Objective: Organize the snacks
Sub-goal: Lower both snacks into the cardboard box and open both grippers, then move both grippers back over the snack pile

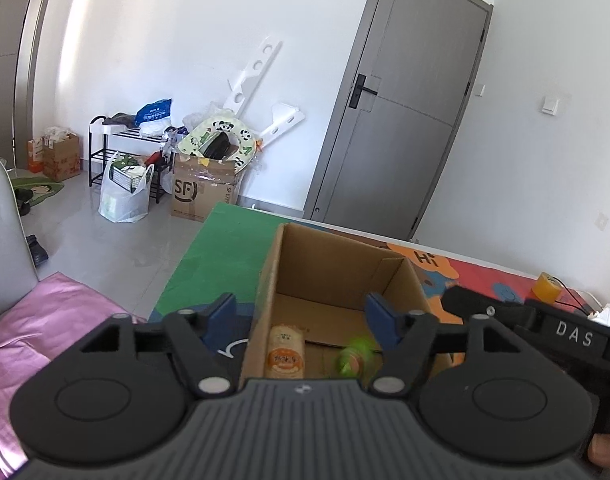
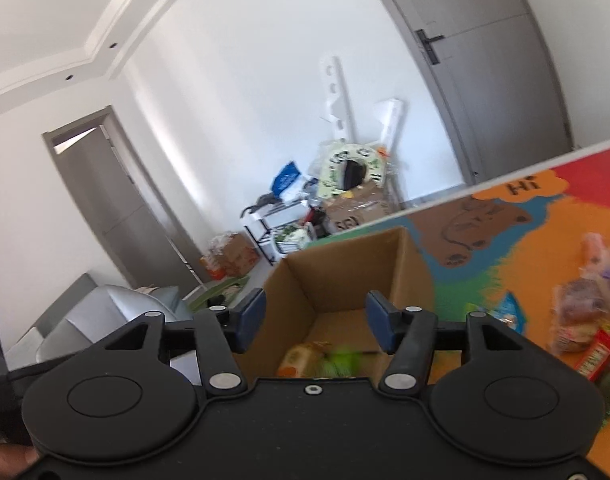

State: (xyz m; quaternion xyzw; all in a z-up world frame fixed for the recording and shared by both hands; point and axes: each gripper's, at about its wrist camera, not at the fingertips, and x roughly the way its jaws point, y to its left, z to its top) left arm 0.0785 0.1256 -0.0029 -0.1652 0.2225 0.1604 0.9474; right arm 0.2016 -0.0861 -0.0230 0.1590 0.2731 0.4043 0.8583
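Observation:
An open cardboard box (image 1: 401, 280) stands on a colourful play mat (image 1: 209, 264). On its floor lies a beige and orange snack packet (image 1: 285, 354), and beside it a green item (image 1: 355, 356) shows only as a blur. My left gripper (image 1: 301, 312) hangs open over the box's near edge with nothing between its blue pads. In the right wrist view the same box (image 2: 409, 264), packet (image 2: 301, 358) and green blur (image 2: 343, 360) appear below my right gripper (image 2: 315, 308), which is also open and empty. The right gripper's black housing (image 1: 565, 332) shows at the right of the left wrist view.
Loose snacks lie on the mat right of the box: a bread bag (image 2: 581, 312), a red packet (image 2: 597, 354) and a blue packet (image 2: 511, 312). A yellow object (image 1: 547, 288) sits at the mat's far right. Pink cloth (image 1: 45, 320) lies on the left, and boxes and bags (image 1: 201, 192) stand by the wall.

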